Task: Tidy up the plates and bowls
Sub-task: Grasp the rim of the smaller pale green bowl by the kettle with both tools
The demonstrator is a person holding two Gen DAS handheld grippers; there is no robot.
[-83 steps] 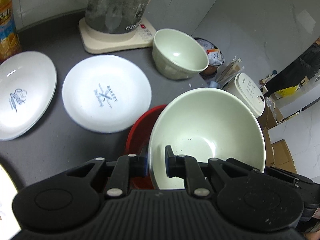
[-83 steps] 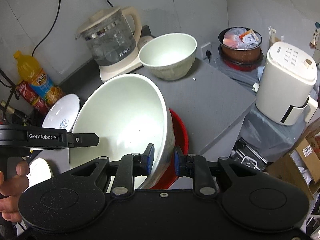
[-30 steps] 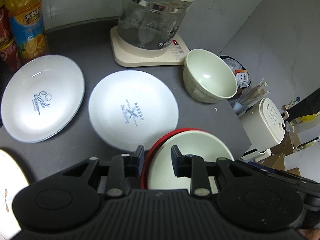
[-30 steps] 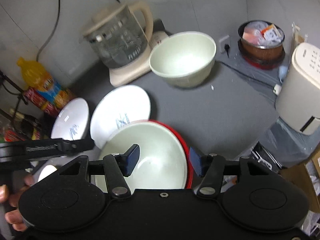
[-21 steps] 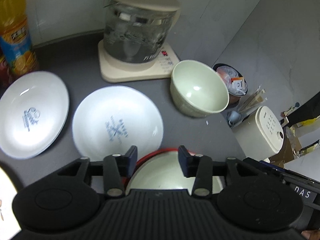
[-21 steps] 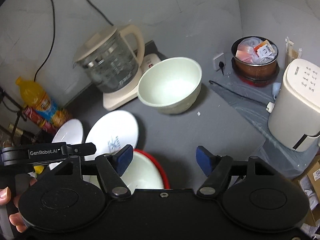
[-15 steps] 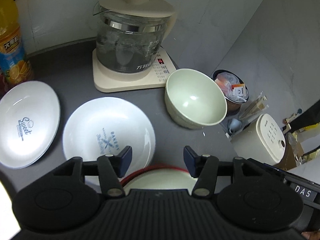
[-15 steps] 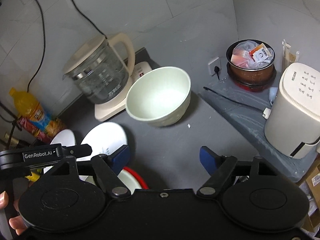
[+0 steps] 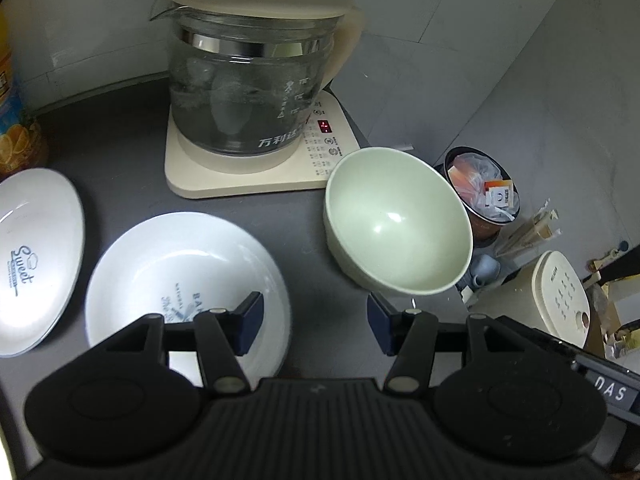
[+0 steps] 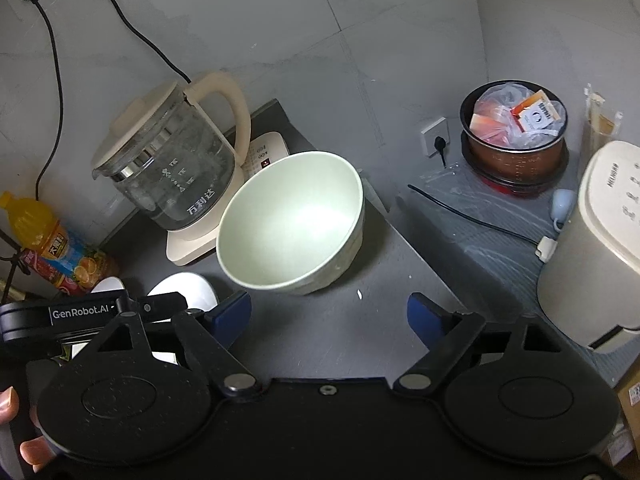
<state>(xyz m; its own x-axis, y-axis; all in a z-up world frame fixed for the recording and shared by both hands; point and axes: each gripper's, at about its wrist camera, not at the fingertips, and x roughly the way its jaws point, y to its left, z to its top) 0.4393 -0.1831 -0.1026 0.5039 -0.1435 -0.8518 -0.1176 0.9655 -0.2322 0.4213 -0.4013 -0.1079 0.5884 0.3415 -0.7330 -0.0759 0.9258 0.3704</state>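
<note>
Left gripper point(image 9: 315, 322) released; right gripper point(image 10: 329, 314) opening wider (both empty), before the pale green bowl point(image 10: 291, 236) near the counter's point(image 10: 372, 332) right edge

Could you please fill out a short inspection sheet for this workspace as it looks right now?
Surface: dark grey counter, bare patch in front of both grippers.
Job's things: pale green bowl upright beside the kettle base; plate with blue print, second plate further left.
Clutter: glass kettle on its base, juice bottle.
Grippers: left gripper open, nothing between its fingers; right gripper with jaws opening, nothing between them.
Cables: black cord from wall to kettle; another cable on the lower shelf.
Surroundings: pot stuffed with packets, cream appliance, grey walls.
</note>
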